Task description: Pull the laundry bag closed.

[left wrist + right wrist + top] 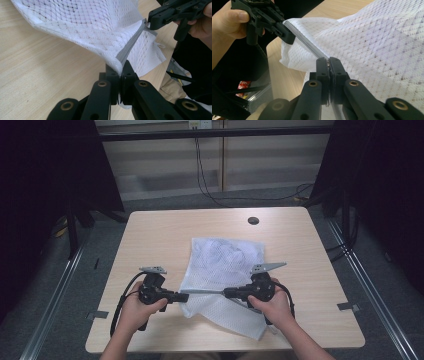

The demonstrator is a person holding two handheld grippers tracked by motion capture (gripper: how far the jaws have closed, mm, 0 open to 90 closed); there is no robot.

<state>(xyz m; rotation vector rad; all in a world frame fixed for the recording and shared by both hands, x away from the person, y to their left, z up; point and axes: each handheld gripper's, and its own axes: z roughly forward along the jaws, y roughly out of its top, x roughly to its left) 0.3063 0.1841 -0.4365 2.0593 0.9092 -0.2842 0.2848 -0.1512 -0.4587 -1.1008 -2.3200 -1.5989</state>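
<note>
A white mesh bag point(225, 257) lies on the wooden table point(150, 235), its near part lifted. A grey zipper point(205, 292) runs taut along the bag's near edge between my two grippers. My left gripper point(184, 296) is shut on the zipper's left end and the mesh there, seen close in the left gripper view point(122, 66). My right gripper point(226, 293) faces it, shut on the zipper point(307, 43) at a small metal piece, with its jaws pressed together point(329, 61). The mesh bag point(374, 42) spreads beyond. Each hand's gripper also appears in the other's view, right gripper point(150, 23) and left gripper point(287, 35).
A round dark cable hole point(253, 220) sits near the table's far edge. Bare wood runs left and right of the bag. Cables point(210, 190) trail on the floor behind the table, and dark curtains stand at both sides.
</note>
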